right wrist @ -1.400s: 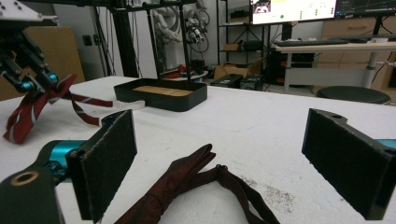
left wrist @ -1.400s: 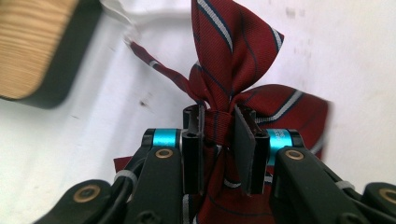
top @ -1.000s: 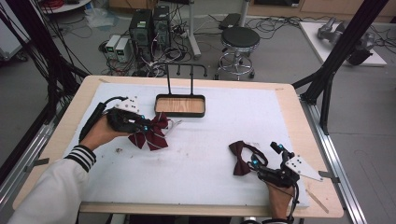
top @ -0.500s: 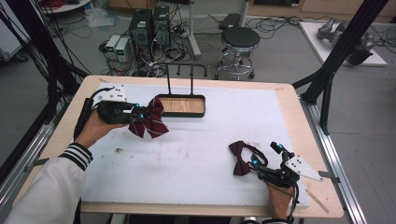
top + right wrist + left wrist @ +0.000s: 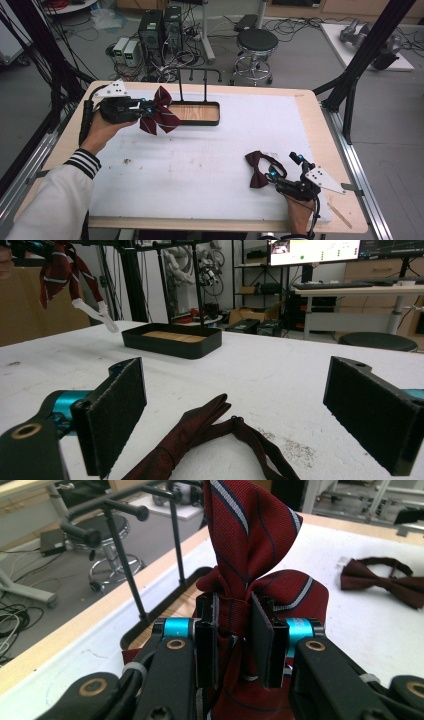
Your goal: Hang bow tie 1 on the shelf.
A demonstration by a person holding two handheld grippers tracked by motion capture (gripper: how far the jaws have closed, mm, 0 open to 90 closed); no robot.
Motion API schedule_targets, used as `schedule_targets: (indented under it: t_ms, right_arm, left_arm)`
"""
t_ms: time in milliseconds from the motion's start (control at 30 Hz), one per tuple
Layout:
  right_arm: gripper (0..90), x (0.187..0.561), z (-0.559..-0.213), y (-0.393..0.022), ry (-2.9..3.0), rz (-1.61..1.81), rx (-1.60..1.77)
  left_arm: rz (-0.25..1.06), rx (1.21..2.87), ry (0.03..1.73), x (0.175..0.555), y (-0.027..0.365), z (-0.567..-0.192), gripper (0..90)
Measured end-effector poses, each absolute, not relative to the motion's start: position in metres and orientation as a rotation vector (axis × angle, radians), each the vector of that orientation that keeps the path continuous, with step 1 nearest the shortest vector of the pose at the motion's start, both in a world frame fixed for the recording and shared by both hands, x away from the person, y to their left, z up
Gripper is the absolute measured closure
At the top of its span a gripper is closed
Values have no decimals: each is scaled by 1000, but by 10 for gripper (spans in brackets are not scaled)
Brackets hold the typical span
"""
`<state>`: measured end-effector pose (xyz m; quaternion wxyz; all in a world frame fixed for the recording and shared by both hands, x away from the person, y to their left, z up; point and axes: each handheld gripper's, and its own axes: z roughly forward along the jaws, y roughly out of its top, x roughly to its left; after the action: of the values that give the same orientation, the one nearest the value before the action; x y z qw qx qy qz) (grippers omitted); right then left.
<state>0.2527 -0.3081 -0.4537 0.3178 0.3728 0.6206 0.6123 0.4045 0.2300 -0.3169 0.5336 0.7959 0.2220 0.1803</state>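
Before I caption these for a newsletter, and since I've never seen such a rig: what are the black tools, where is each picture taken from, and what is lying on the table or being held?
A person holds a two-jaw handheld tool in each hand. One picture looks down from above the table; the other two come from small cameras riding on each tool, looking along its black jaws.

The left gripper is shut on a dark red striped bow tie, lifted off the white foam-covered table beside a shallow black tray with a wooden floor, which carries a black metal rack.

The right gripper rests low with its jaws wide open around a plain dark red bow tie lying flat on the foam, not gripped.
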Motion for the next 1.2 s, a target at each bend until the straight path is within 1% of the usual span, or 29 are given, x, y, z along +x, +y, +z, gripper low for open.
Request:
schedule_targets:
  t_ms: [167, 233, 533, 1200]
  right_arm:
    - [92, 253, -454, -308, 1634, 1612, 983]
    - [92, 253, -454, -308, 1636, 1613, 990]
    - [92, 253, -454, -308, 1639, 1611, 992]
    - [92, 253, -454, -308, 1639, 1612, 986]
  left_arm:
    - [461, 1868, 574, 408, 230, -316, 741]
    - [478, 1883, 594, 410, 229, -314, 741]
    - [536, 1851, 612, 419, 223, -304, 741]
    - [589, 1771, 696, 459, 215, -284, 741]
